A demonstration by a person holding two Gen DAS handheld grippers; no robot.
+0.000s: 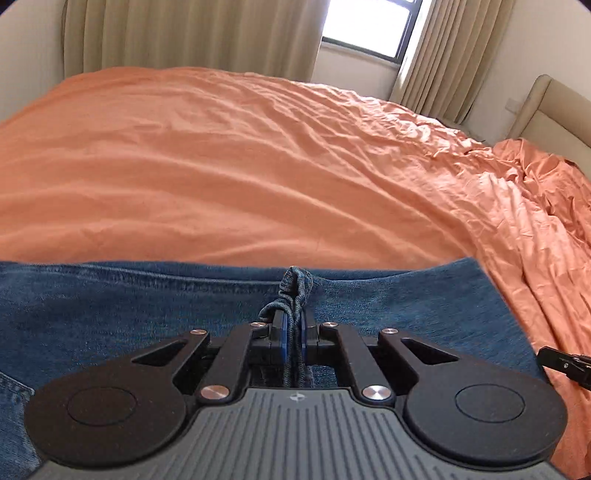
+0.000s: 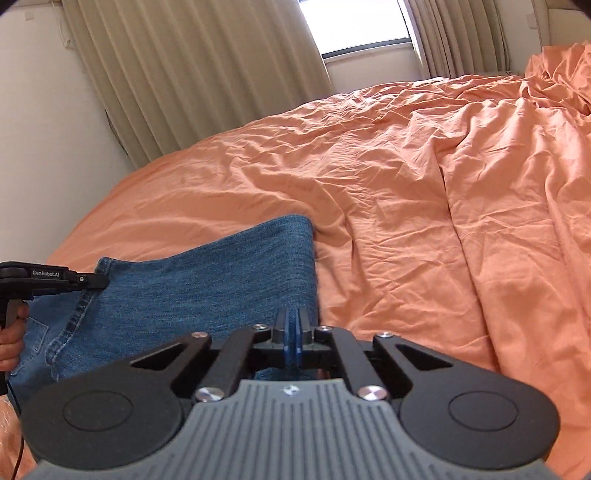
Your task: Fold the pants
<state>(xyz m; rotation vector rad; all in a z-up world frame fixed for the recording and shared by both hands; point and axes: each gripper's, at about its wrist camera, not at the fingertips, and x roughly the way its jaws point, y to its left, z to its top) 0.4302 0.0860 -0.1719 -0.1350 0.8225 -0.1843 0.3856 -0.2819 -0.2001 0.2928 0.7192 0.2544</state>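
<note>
Blue denim pants [image 1: 147,306] lie on an orange bed sheet [image 1: 221,166]. My left gripper [image 1: 293,321] is shut on a bunched fold of the pants' edge, which sticks up between the blue pads. In the right wrist view the pants [image 2: 207,280] lie folded with a smooth fold edge toward the bed's middle. My right gripper [image 2: 294,325] has its blue pads pressed together over the pants' near right edge; whether cloth is pinched between them is hidden. The left gripper [image 2: 88,280] shows at the far left, at the pants' seam edge.
The wrinkled orange sheet [image 2: 424,184] covers the whole bed. Beige curtains [image 2: 184,74] and a bright window [image 2: 354,26] stand behind it. A beige headboard [image 1: 546,110] is at the far right, with bunched orange bedding [image 1: 535,173] beside it.
</note>
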